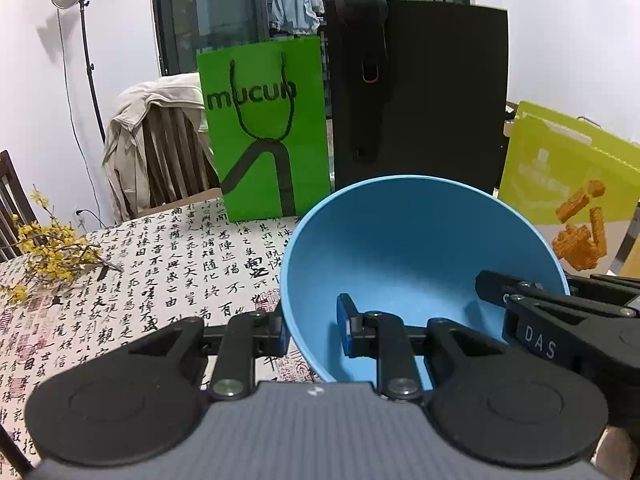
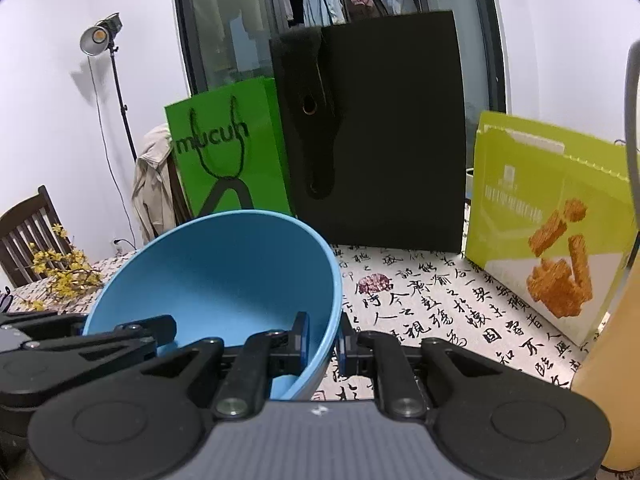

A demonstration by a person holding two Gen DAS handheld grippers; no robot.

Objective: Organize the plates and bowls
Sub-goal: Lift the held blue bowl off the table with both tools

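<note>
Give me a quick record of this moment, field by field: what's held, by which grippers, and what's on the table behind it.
held item: blue bowl, empty inside
left gripper: shut on the bowl's left wall, one finger inside, one outside
right gripper: shut on the bowl's right wall, same way
table cover: calligraphy-print tablecloth
behind bowl: green bag, black bag, yellow-green box
far left: yellow flowers

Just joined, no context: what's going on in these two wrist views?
A person is holding one blue bowl with both grippers at once. The left gripper has its jaws clamped on the bowl's left rim, the right gripper on the right rim. The bowl looks lifted off the calligraphy-print tablecloth, tilted with its opening toward the cameras. A green bag and black bag stand behind.
</note>
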